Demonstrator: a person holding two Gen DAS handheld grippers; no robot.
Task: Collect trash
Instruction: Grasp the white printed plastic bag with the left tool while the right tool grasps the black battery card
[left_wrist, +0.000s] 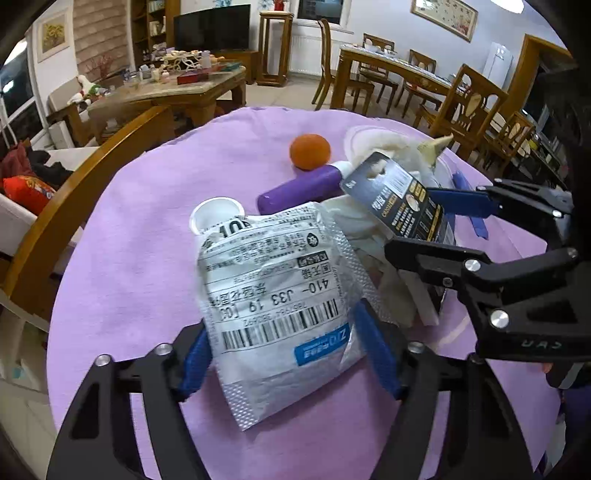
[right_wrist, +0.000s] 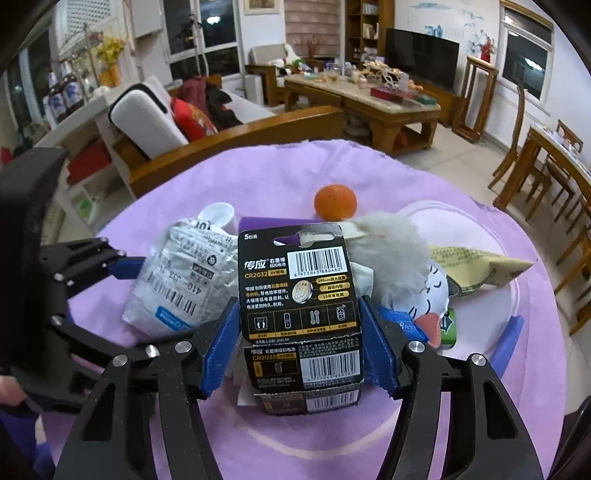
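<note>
A silver mailer bag (left_wrist: 273, 288) with a shipping label lies on the purple-covered table (left_wrist: 140, 240). My left gripper (left_wrist: 284, 317) has its blue pads pressed against the bag's two sides. A black battery card pack (right_wrist: 299, 295) stands upright between the blue pads of my right gripper (right_wrist: 298, 301), which is shut on it. In the left wrist view the pack (left_wrist: 402, 192) tilts up in the right gripper (left_wrist: 408, 221). One of the left gripper's fingers (right_wrist: 127, 266) touches the bag (right_wrist: 184, 273) in the right wrist view.
An orange (left_wrist: 309, 151), a purple tube (left_wrist: 303, 186) and a white cup (left_wrist: 216, 214) lie behind the bag. A white plate (right_wrist: 491, 236) on the right holds a yellow wrapper (right_wrist: 476, 266), crumpled tissue (right_wrist: 388, 247) and other scraps. A wooden sofa rail (left_wrist: 74, 195) runs past the table's left edge.
</note>
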